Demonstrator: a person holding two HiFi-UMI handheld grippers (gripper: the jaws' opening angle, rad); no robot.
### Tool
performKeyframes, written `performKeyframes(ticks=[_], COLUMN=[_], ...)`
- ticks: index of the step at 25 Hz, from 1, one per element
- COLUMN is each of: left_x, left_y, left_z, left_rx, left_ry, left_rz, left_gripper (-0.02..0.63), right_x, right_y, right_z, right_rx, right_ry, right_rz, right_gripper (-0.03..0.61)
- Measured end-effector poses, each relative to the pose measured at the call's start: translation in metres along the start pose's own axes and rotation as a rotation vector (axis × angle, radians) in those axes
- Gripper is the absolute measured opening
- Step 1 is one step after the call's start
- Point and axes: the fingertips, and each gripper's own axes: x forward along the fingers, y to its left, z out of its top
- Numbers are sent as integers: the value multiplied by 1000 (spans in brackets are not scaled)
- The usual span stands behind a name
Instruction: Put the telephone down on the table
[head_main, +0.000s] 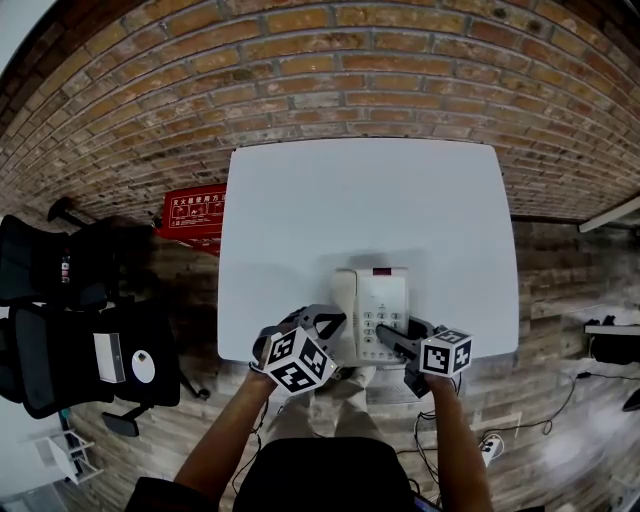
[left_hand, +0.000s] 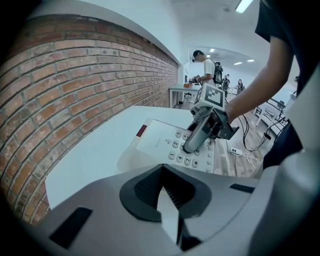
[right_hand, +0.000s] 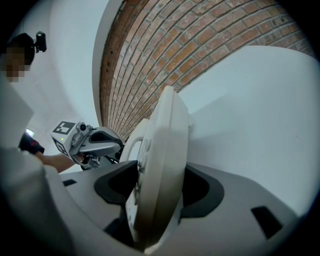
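A white bench (head_main: 350, 200) stands against a brick wall (head_main: 300, 70). The pale telephone (head_main: 378, 300) lies keypad up at its near edge, handset (head_main: 344, 300) along the left side, a dark red strip (head_main: 382, 271) at the top. The right tool (head_main: 398, 345) clamps its near right corner; the left tool (head_main: 330, 322), closed and empty, sits beside the handset. Both tools hide the telephone's near edge.

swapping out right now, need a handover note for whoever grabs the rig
Right gripper: shut on the near edge of the cream plastic desk telephone.
Left gripper: shut, empty, beside the telephone.
Done so far: telephone is at the white rectangular table's near edge; whether it rests fully is unclear.
Left to do: settle it flat, open the right jaws, back off.
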Motion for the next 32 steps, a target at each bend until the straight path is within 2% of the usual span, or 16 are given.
performKeyframes(ticks=[11,20,32], left_x=[7,7,6], left_y=[-3,-3,-3], left_z=[-3,-3,-3], left_rx=[46,42,31], left_ry=[59,58,53], left_rz=[-13,-25,-44], left_gripper=[8,8,8], right_x=[0,1,3], right_y=[-2,-1,-3], right_z=[-1,-1,-5], right_rx=[0,8,34], right_ry=[11,59,151], right_rz=[-3,-19,-87], right_gripper=[264,265,277])
